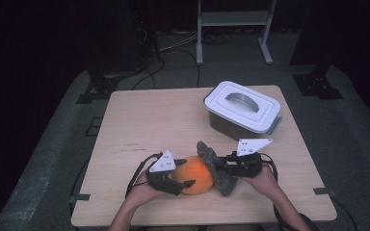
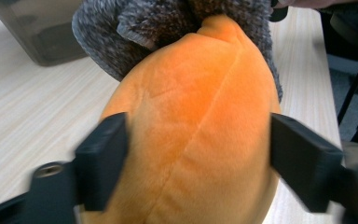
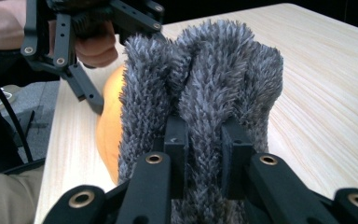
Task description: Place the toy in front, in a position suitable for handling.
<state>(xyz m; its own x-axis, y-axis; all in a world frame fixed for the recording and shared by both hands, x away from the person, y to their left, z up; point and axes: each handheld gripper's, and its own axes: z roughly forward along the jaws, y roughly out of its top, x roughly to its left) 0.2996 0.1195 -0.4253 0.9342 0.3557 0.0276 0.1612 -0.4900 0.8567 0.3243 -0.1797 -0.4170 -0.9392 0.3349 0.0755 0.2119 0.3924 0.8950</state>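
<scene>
An orange plush toy (image 1: pixel 197 174) lies near the table's front edge, with a grey fuzzy piece (image 1: pixel 215 169) against its right end. My left gripper (image 1: pixel 185 173) comes from the left and its jaws press on both sides of the orange body (image 2: pixel 196 121); one pad (image 2: pixel 105 158) dents the plush. My right gripper (image 1: pixel 222 166) comes from the right and is shut on the grey fuzzy piece (image 3: pixel 205 79), pinching a fold between its fingers (image 3: pixel 177 140). The grey fuzz (image 2: pixel 135 28) wraps over the orange tip. Whether the two parts are joined is hidden.
A grey storage box with a white lid and grey handle (image 1: pixel 243 110) stands at the table's back right, closed. The wooden table (image 1: pixel 149 120) has bare room at left and centre. Cables trail off the front edge. A metal rack stands on the floor behind.
</scene>
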